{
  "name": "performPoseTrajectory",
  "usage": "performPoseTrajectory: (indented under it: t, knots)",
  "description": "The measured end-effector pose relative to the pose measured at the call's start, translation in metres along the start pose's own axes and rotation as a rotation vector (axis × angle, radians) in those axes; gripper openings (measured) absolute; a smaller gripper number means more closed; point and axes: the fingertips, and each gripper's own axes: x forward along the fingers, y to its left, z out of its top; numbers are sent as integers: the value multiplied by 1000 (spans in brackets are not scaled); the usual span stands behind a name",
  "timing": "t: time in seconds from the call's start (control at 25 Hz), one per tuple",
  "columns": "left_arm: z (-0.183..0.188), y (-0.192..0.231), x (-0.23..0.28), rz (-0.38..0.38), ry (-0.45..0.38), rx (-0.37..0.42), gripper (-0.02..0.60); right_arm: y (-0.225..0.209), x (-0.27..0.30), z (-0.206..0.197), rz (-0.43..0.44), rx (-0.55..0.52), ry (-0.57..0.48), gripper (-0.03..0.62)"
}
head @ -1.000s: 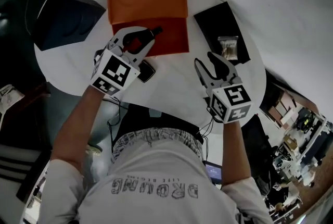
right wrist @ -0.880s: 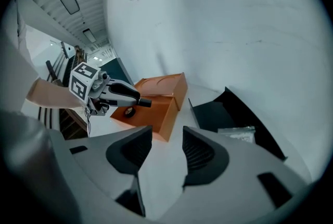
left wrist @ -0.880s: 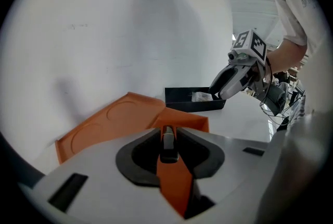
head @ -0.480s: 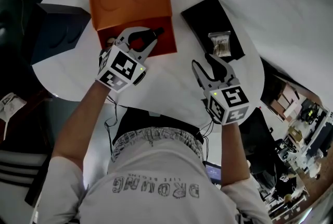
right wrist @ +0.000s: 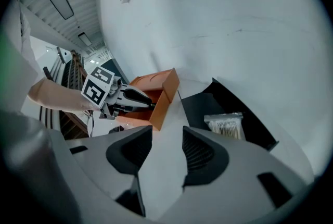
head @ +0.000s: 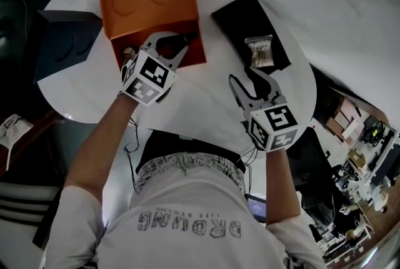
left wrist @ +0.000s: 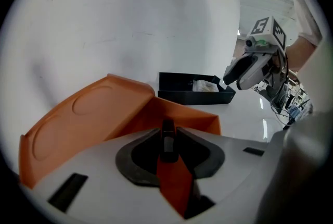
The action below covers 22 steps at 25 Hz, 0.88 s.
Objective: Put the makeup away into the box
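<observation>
One black makeup stick is clamped in the left gripper; right gripper jaws stand apart.

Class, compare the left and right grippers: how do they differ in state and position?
The left gripper is shut on a slim black stick; the right gripper is open and empty. The left gripper points into the open orange box; the right gripper hangs over bare table near the black tray. Both carry a marker cube.
</observation>
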Motion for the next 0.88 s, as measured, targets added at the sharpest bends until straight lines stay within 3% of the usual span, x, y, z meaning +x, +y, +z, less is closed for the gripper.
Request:
performPoseTrajectory:
  t: [0.16, 0.52, 0.88]
  knots:
    - [-5, -5, 7, -6, 66, 4, 109, -3, 0, -3, 3, 4, 6, 193]
    - [-18, -10, 17, -12, 159, -73, 110, -8, -6, -5, 10, 3, 5, 193]
    - [-19, -11, 16, -19, 161, -154, 114, -8, -8, -6, 15, -1, 4, 193]
